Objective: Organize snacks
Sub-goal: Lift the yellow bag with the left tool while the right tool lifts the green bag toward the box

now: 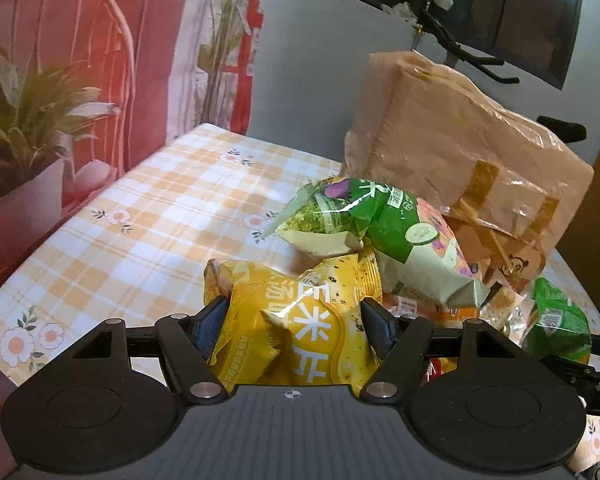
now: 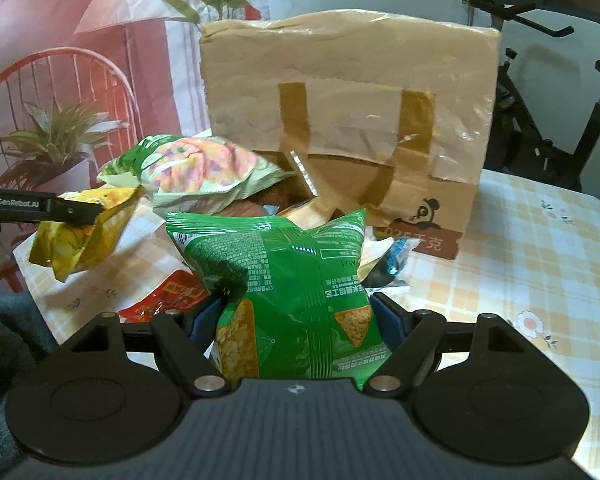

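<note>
Yellow snack bag (image 1: 296, 332) clamped between the pads of the left gripper (image 1: 294, 316), lifted off the worktop (image 1: 148, 216). Dark green snack bag (image 2: 292, 292) pinched likewise in the right gripper (image 2: 300, 316). Just beyond, pale green bag (image 1: 380, 224) atop the snack pile, leaning against the brown paper bag (image 2: 348, 120). Bare checked cloth to the left in the left wrist view, and to the right in the right wrist view, out to the worktop edge.

"GenRobot.AI" on the left claw (image 2: 76, 211) — "米片" on the yellow bag (image 1: 300, 332).
</note>
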A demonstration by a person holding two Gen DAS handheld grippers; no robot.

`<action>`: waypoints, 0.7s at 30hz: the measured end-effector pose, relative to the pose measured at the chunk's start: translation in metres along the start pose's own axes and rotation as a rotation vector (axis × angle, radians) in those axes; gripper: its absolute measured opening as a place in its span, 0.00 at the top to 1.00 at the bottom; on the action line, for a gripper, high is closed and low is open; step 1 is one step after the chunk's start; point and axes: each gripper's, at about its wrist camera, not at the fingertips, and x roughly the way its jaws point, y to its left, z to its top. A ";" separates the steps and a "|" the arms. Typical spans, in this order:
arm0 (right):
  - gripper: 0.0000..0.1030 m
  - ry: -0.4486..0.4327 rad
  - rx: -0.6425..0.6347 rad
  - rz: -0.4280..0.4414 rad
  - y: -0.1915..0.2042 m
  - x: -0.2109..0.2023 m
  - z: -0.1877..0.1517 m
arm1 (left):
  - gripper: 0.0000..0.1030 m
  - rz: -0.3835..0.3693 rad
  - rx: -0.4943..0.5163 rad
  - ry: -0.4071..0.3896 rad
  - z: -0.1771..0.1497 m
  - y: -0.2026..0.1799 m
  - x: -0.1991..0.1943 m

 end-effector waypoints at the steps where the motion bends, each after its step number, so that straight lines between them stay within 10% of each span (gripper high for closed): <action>1: 0.23 -0.003 0.003 -0.004 -0.001 -0.001 0.000 | 0.29 0.004 -0.001 -0.003 0.001 0.000 -0.001; 21: 0.23 -0.048 0.038 -0.066 -0.016 -0.012 0.003 | 0.29 0.072 -0.059 -0.138 0.018 0.006 -0.026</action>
